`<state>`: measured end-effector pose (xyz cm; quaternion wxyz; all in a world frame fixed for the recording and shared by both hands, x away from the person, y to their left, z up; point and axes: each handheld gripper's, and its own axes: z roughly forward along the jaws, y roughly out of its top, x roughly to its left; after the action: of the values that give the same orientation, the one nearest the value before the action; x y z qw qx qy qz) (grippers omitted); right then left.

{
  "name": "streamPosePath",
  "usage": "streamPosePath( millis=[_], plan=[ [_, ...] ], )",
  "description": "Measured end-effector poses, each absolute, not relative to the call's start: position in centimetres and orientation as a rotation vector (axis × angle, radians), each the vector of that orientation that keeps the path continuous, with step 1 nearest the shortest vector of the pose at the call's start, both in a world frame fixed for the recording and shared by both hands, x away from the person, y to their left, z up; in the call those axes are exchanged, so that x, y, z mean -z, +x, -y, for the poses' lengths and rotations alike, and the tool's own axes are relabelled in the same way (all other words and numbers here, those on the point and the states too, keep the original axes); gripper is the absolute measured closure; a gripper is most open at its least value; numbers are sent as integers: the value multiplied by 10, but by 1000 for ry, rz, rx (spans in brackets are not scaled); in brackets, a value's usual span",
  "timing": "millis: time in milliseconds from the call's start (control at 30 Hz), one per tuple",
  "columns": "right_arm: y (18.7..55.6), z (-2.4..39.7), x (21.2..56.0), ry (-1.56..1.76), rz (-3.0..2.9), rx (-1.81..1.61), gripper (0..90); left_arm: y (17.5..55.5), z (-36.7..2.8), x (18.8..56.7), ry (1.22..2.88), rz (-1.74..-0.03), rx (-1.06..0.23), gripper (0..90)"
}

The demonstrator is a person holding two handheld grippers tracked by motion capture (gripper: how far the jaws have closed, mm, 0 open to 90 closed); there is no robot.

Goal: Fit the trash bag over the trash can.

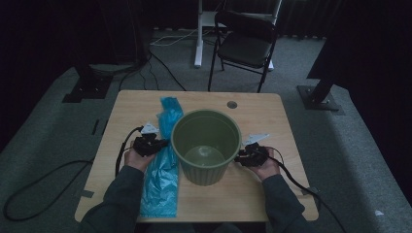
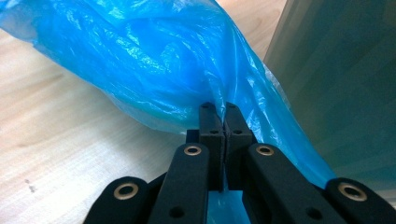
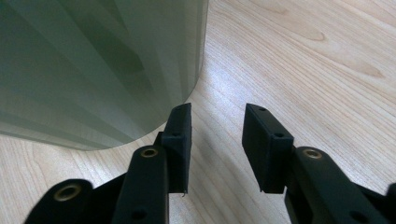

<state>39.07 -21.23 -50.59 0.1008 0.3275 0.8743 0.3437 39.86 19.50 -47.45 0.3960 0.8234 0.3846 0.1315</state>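
Two grippers flank a green bin (image 1: 206, 145) at the middle of the table (image 1: 286, 131). At the bin's 9 o'clock the left gripper (image 1: 154, 142) has its jaws pressed together on a fold of the blue bag (image 1: 163, 174), which lies in a long strip from 11 o'clock down to the near edge at 7 o'clock, just beside the bin; in the left gripper view the film (image 2: 154, 65) bunches up out of the pinch. At 3 o'clock the right gripper (image 3: 216, 135) sits low over bare wood with its jaws apart and nothing between them, the bin wall (image 3: 93, 70) just to one side. The step in hand looks like lifting the bag to line the bin. To do it well, the left pinch should hold firm while rising slowly so the thin film neither tears nor slips, and the right gripper would best steady the rim or catch the bag's mouth before it drags the bin.
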Motion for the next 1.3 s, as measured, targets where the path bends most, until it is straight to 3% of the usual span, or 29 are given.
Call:
streamPosePath(
  millis=[933, 1300],
  plan=[
    [399, 208, 487, 938, -2529, -1052, 716, 398, -205, 407, 1982, -878, -356, 890],
    [406, 209, 480, 945, -2537, -1088, 723, 403, -209, 388, 1935, -842, -286, 890]
  ],
)
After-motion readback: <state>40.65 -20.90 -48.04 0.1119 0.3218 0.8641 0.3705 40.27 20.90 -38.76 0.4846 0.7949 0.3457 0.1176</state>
